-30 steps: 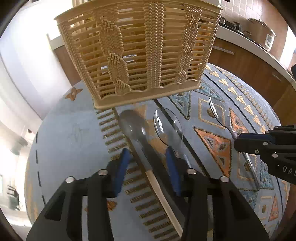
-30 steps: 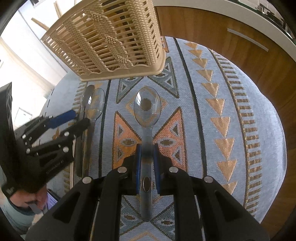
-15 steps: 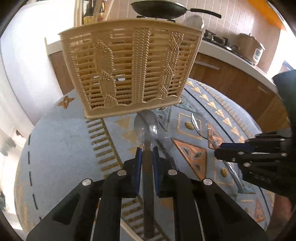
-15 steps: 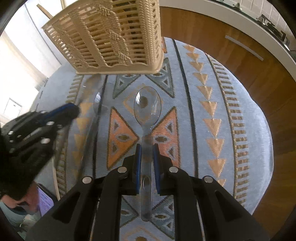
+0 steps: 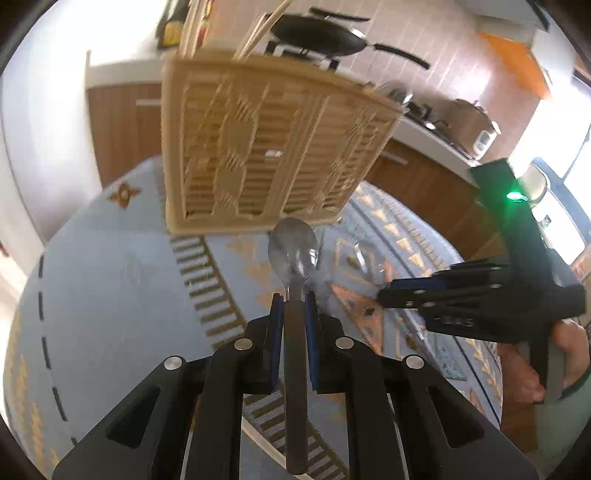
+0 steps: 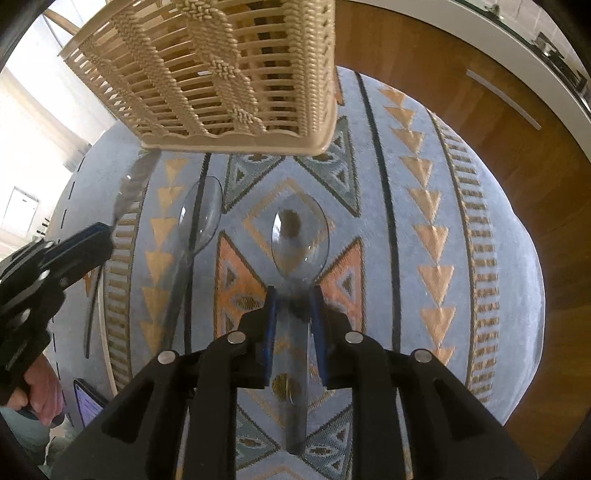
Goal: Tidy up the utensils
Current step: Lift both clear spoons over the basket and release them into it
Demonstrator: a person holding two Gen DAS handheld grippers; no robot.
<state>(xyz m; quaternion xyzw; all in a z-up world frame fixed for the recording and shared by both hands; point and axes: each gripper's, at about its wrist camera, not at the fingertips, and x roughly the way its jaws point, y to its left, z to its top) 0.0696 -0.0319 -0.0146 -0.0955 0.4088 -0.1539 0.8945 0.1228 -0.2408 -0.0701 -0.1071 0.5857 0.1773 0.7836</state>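
My left gripper [image 5: 293, 299] is shut on a dark grey plastic spoon [image 5: 293, 251] and holds it raised, bowl toward the beige woven basket [image 5: 266, 147]. My right gripper [image 6: 294, 295] is shut on a clear plastic spoon [image 6: 300, 236], held low over the patterned cloth [image 6: 406, 229]. A second clear spoon [image 6: 199, 218] lies on the cloth to its left. The basket [image 6: 221, 74] stands at the far side of the table. The left gripper [image 6: 96, 240] also shows at the left of the right wrist view, with the grey spoon [image 6: 133, 181] blurred.
Chopsticks [image 5: 258, 29] stick up from the basket. A frying pan [image 5: 317, 37] and pots sit on the kitchen counter behind. Wooden cabinets [image 6: 480, 110] run along the table's far side. A phone [image 6: 86, 402] lies at the table's left edge.
My left gripper closed on the grey spoon and lifted it toward the basket. My right gripper stayed shut on the clear spoon and moved a little closer to the basket.
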